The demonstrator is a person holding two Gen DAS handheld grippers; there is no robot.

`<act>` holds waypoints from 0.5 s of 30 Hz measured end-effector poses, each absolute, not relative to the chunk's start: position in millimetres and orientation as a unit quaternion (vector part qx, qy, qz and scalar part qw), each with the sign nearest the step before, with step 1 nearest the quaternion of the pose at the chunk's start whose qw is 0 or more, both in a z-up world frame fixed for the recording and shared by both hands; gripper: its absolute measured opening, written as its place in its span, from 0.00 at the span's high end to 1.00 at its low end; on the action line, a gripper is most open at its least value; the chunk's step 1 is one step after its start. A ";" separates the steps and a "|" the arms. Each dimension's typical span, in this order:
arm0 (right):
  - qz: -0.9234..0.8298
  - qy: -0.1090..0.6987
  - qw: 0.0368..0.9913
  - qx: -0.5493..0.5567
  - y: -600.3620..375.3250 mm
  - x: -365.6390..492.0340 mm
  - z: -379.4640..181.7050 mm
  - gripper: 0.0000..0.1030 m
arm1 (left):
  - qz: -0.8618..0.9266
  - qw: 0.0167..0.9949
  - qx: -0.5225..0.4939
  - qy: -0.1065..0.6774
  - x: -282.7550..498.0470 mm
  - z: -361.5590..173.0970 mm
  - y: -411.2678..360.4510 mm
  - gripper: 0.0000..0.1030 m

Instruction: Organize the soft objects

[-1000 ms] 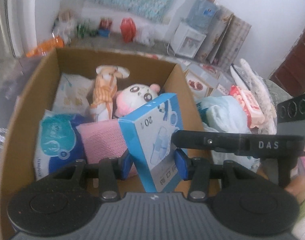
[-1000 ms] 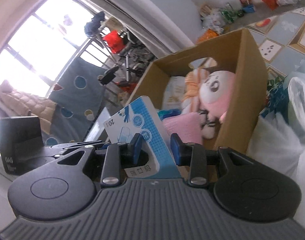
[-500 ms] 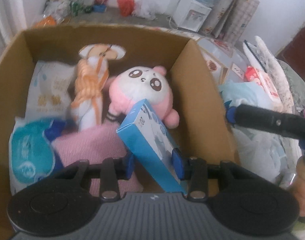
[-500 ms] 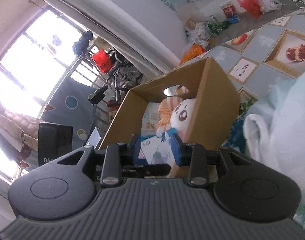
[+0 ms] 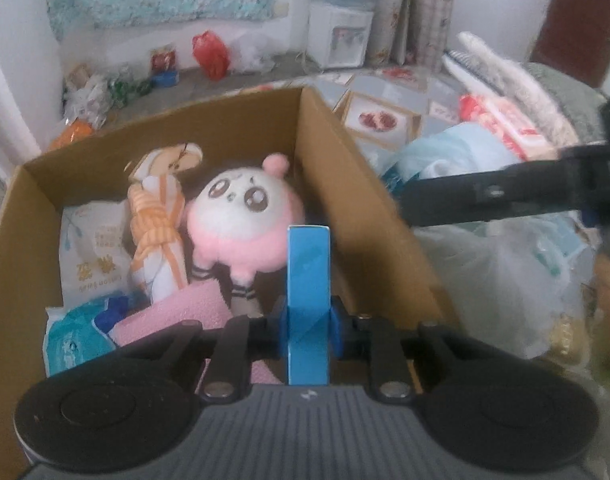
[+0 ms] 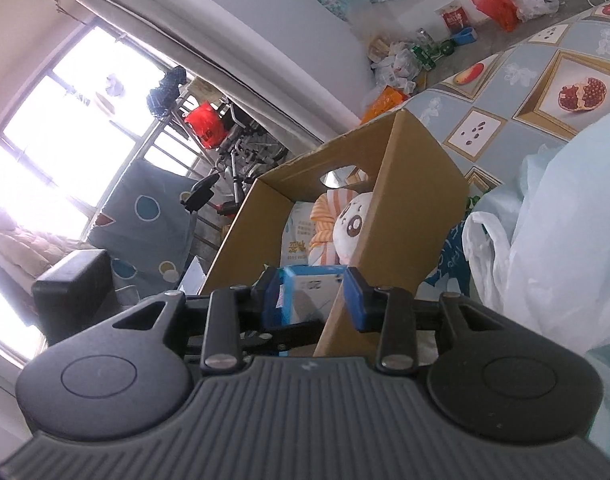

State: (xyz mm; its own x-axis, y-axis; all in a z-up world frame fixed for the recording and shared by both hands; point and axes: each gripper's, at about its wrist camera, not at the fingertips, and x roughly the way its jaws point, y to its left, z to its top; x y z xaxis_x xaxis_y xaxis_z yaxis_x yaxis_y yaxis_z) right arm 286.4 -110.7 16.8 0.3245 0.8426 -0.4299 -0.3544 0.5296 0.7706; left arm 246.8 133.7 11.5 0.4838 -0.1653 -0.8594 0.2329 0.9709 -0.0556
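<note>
My left gripper (image 5: 308,330) is shut on a blue box (image 5: 308,280), held edge-on over the near right part of the cardboard box (image 5: 361,184). Inside lie a pink-and-white plush (image 5: 241,216), an orange striped doll (image 5: 157,216), a white pack (image 5: 91,256), a teal pack (image 5: 73,340) and a pink cloth (image 5: 173,316). My right gripper (image 6: 313,300) is open and empty outside the cardboard box (image 6: 417,200); the blue box (image 6: 309,292) shows beyond its fingers. Its arm (image 5: 505,196) crosses the right of the left wrist view.
Plastic bags and light blue cloth (image 5: 485,264) pile up to the right of the box, also in the right wrist view (image 6: 553,240). A patterned mat (image 6: 545,92) covers the surface. Clutter and a red bag (image 5: 211,54) lie along the far wall.
My left gripper turned the blue box from slanted to edge-on and kept it over the box. My right gripper let go of the blue box and drew back to the right.
</note>
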 end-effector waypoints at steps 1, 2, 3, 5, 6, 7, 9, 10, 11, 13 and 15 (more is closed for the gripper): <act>0.392 0.429 0.762 0.286 -111.0 286.2 17.6 0.66 | -0.115 0.859 0.024 0.498 251.3 9.2 136.8 0.79; 0.392 0.429 0.762 0.287 -111.6 285.8 17.7 0.65 | -0.117 0.858 0.015 0.500 253.7 9.0 139.7 0.79; 0.392 0.429 0.761 0.288 -112.7 285.9 16.9 0.65 | -0.120 0.856 0.002 0.503 257.7 8.0 143.3 0.79; 0.392 0.430 0.761 0.288 -115.0 285.1 16.5 0.65 | -0.131 0.857 -0.029 0.498 260.5 10.3 152.7 0.79; 0.392 0.430 0.761 0.289 -116.9 284.9 16.5 0.65 | -0.133 0.859 -0.039 0.493 260.3 12.3 154.9 0.80; 0.391 0.429 0.761 0.290 -118.4 285.0 16.3 0.64 | -0.139 0.860 -0.050 0.488 261.0 14.2 157.4 0.80; 0.389 0.429 0.761 0.293 -122.0 286.1 15.4 0.61 | -0.153 0.858 -0.080 0.483 262.4 16.1 162.8 0.80; 0.388 0.429 0.760 0.295 -123.2 286.5 15.1 0.60 | -0.158 0.857 -0.094 0.481 263.1 15.6 165.5 0.80; 0.387 0.429 0.761 0.296 -124.2 287.0 14.4 0.60 | -0.156 0.856 -0.103 0.483 263.1 13.8 166.2 0.80; 0.386 0.429 0.760 0.299 -125.4 286.9 13.3 0.59 | -0.139 0.854 -0.104 0.490 266.3 8.0 167.6 0.75; 0.386 0.430 0.759 0.299 -125.0 286.3 12.3 0.59 | -0.103 0.857 -0.085 0.498 269.5 0.3 168.3 0.67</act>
State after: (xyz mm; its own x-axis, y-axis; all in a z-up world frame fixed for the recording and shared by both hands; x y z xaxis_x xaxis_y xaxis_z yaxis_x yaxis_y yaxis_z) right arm 286.3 -125.0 12.3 0.3310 0.8442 -0.4217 -0.3290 0.5220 0.7869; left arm 269.5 168.3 0.3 0.4821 -0.2613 -0.8362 0.0911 0.9643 -0.2488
